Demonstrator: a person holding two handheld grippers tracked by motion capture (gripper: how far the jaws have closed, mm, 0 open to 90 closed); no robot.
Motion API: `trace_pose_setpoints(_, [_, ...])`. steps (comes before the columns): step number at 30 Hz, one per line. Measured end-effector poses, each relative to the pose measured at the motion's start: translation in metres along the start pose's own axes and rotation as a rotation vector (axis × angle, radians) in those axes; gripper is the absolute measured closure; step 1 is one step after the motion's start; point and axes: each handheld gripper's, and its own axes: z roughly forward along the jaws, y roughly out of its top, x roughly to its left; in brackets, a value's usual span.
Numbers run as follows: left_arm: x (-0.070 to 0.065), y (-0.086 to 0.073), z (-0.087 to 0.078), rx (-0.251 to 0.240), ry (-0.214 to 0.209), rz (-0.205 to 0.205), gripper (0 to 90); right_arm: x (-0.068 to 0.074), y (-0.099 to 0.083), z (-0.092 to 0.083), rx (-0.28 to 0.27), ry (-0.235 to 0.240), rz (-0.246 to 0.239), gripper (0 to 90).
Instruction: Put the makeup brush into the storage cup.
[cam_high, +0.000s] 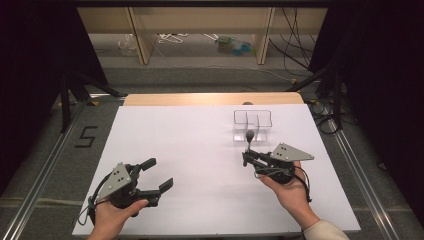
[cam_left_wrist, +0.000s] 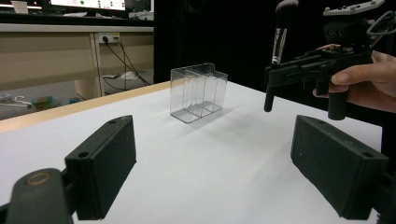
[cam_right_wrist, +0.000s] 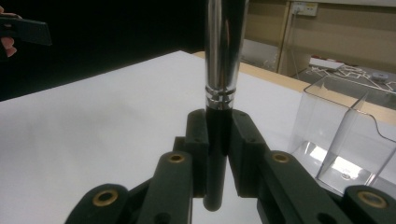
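- We see a white surface (cam_high: 200, 165) lying on a wooden top, with dark curtains at both sides and pale shelving beyond its far edge.
- A clear plastic organizer (cam_high: 252, 124) with several compartments stands upright on the far right part of the surface.
- Our right hand-held gripper (cam_high: 247, 157) is clenched on a makeup brush (cam_high: 249, 140), and its 2 jaws press the black handle from both sides.
- The brush stands upright, bristle head on top, chrome ferrule above the jaws; in the right gripper view (cam_right_wrist: 217, 140) the handle's end hangs below the jaws, clear of the surface.
- The brush sits just in front of the organizer, not touching it.
- Our left hand-held gripper (cam_high: 160, 174) is released, its jaws wide apart with nothing between them, low over the near left part of the surface, well apart from the brush.
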Motion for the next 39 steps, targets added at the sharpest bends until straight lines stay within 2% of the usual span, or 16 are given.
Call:
trace_pose_setpoints(1, [0.0, 0.0, 0.0, -0.001, 0.0, 0.0, 13.8, 0.0, 0.0, 0.001, -0.015, -0.001, 0.006, 79.5])
trace_pose_setpoints(10, [0.001, 0.0, -0.001, -0.003, 0.004, 0.004, 14.1, -0.003, 0.002, 0.001, -0.013, -0.016, -0.001, 79.5])
trace_pose_setpoints(14, [0.001, 0.0, 0.0, -0.003, 0.006, 0.005, 14.4, -0.005, 0.002, 0.002, -0.032, -0.021, 0.003, 79.5])
trace_pose_setpoints(17, [0.001, 0.0, 0.0, -0.002, 0.005, 0.002, 14.4, -0.006, 0.003, 0.0, -0.018, -0.025, 0.003, 79.5])
trace_pose_setpoints(22, [0.002, -0.001, -0.001, 0.0, 0.011, 0.001, 14.5, -0.008, 0.003, 0.0, -0.029, -0.044, -0.001, 79.5])
trace_pose_setpoints(25, [0.002, -0.001, -0.001, 0.001, 0.011, 0.001, 14.6, -0.009, 0.003, 0.001, -0.037, -0.031, 0.004, 79.5])
trace_pose_setpoints(33, [0.002, -0.001, -0.001, 0.002, 0.013, 0.002, 14.8, -0.01, 0.004, -0.001, -0.019, -0.05, -0.003, 79.5])
trace_pose_setpoints(39, [0.003, -0.001, 0.0, 0.003, 0.014, 0.002, 14.8, -0.013, 0.004, 0.0, -0.025, -0.06, -0.006, 79.5])
